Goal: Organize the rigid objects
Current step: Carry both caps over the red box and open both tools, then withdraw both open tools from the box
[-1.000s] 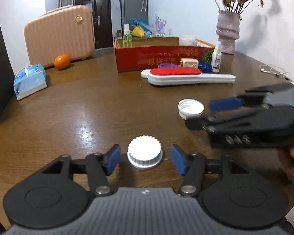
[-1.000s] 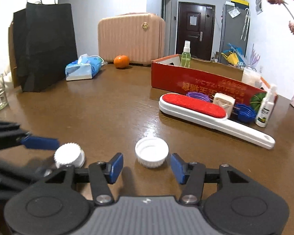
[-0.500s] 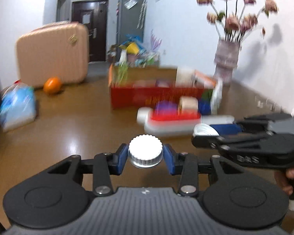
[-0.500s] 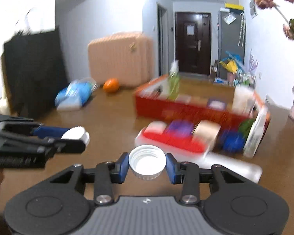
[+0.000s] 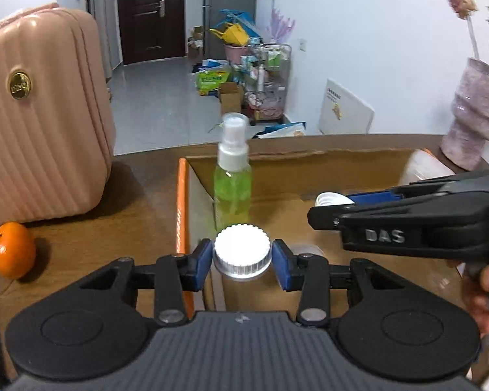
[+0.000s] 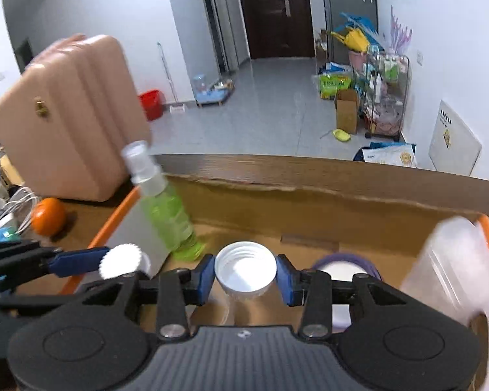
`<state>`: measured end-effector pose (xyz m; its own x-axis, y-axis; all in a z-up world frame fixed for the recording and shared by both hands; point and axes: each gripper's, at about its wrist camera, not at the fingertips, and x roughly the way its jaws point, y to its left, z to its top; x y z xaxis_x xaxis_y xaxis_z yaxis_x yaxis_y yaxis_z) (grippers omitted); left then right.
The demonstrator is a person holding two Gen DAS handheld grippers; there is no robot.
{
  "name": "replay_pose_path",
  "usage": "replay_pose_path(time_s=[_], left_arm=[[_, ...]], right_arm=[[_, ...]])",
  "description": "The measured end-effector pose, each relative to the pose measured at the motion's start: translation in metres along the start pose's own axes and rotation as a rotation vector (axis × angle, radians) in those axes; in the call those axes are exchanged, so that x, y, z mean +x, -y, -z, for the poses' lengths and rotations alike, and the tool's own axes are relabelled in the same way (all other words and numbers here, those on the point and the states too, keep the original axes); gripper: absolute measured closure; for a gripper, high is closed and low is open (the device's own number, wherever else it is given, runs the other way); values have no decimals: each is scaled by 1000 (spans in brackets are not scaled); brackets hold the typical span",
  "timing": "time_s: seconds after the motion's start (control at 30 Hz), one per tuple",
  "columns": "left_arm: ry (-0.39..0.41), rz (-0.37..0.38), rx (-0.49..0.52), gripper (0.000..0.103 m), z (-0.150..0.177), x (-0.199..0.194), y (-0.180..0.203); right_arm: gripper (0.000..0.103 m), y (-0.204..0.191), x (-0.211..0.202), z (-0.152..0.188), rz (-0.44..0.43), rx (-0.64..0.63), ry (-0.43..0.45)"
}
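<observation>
Left tool (image 5: 242, 262): blue pads clamped on the rim of a white ridged plastic cap, closed top up (image 5: 242, 254). Held above the left end of the open cardboard box with orange outer walls (image 5: 182, 208), just inside its left wall. Cap seated squarely between pads.

Right tool (image 6: 244, 280): blue pads clamped on a second white plastic cap, threaded hollow side up (image 6: 245, 272). Held over the middle of the box, to the right of the ridged cap.

Both caps are in the air above the box, neither resting on its floor. Judgement: transport nearly done, release pending.

Inside the box, beyond the caps: a clear spray bottle of green liquid with a white pump head (image 5: 233, 176), standing at the left end, just beyond the ridged cap. In the right wrist view it reads as tilted; may be lens distortion, cannot tell. A purple-rimmed round lid (image 6: 344, 262) lies on the box floor, and a translucent white plastic container (image 6: 453, 260) stands at the right end.

Risks:
- Ridged cap held close to the left wall; released from here it may clip the rim and fall out onto the brown wooden table (image 5: 81, 241).
- Any forward drift of the left tool could knock the bottle over.
- Round caps dropped from height may bounce or roll.
- Tools close together; opening both at once risks contact.

Beyond the box, left: an orange (image 5: 12, 249), a pink ribbed suitcase (image 5: 45, 120).
</observation>
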<state>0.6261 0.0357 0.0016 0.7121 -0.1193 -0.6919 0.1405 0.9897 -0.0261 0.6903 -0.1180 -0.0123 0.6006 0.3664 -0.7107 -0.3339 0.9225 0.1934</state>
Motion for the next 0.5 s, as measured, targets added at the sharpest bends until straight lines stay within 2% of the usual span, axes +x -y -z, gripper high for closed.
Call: replay_pose_path(time_s=[0.03, 0.1, 0.2, 0.37, 0.43, 0.5], left_arm=[[5, 6, -3, 60, -1, 2, -1], [-2, 34, -1, 58, -2, 5, -5], [3, 31, -16, 56, 1, 1, -11], [21, 26, -5, 51, 2, -34, -12], [39, 29, -9, 47, 2, -58, -12], [63, 17, -21, 42, 9, -90, -13]], right_arm=[[62, 1, 7, -4, -11, 4, -17], [50, 3, 9, -6, -29, 34, -6], [47, 4, -5, -9, -47, 47, 43], [41, 5, -62, -11, -13, 4, 88], [39, 2, -96, -4, 12, -32, 104], [31, 0, -131, 9, 25, -65, 131]])
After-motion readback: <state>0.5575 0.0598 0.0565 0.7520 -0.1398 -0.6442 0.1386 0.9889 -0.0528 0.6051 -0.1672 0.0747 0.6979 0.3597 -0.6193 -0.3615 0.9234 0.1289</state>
